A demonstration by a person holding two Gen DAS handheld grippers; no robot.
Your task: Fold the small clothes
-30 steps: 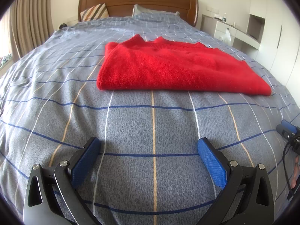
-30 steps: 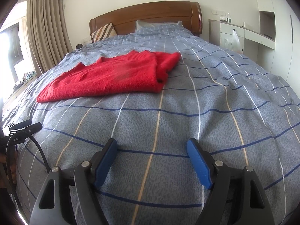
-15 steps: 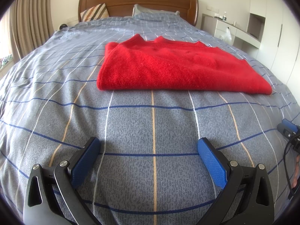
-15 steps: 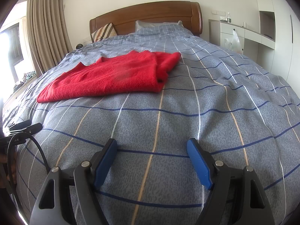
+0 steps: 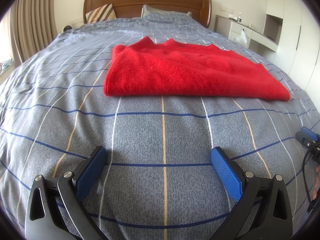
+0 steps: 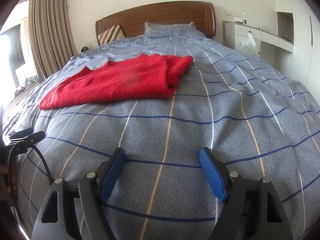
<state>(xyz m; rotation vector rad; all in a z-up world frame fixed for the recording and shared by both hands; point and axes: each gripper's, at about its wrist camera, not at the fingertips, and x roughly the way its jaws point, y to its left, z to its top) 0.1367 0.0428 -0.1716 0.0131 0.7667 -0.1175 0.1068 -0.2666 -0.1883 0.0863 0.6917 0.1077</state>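
Two grippers hang over the foot of a bed, and both are empty.

From the left wrist view, the left gripper (image 5: 159,158) has its blue pads wide apart, with nothing between them but the grey checked bedcover (image 5: 60,104) below. I cannot tell if the fingertips touch the cloth. The red sweater (image 5: 190,74) lies folded flat in the middle of the bed, well apart from the gripper, with its long folded edge toward the camera. At the right edge, a small part of the right gripper (image 5: 307,137) shows. Behind are a wooden headboard (image 5: 148,2), a striped pillow (image 5: 102,14) and a white plastic bag (image 5: 242,37) hanging on a white cabinet.

From the right wrist view, the right gripper (image 6: 162,161) also stands with its pads well apart and holds nothing. The red sweater (image 6: 112,84) lies ahead and to the left, near the centre of the bed. At the left edge, part of the left gripper (image 6: 24,137) with a black cable is visible. Beige curtains (image 6: 50,34) hang at the left.
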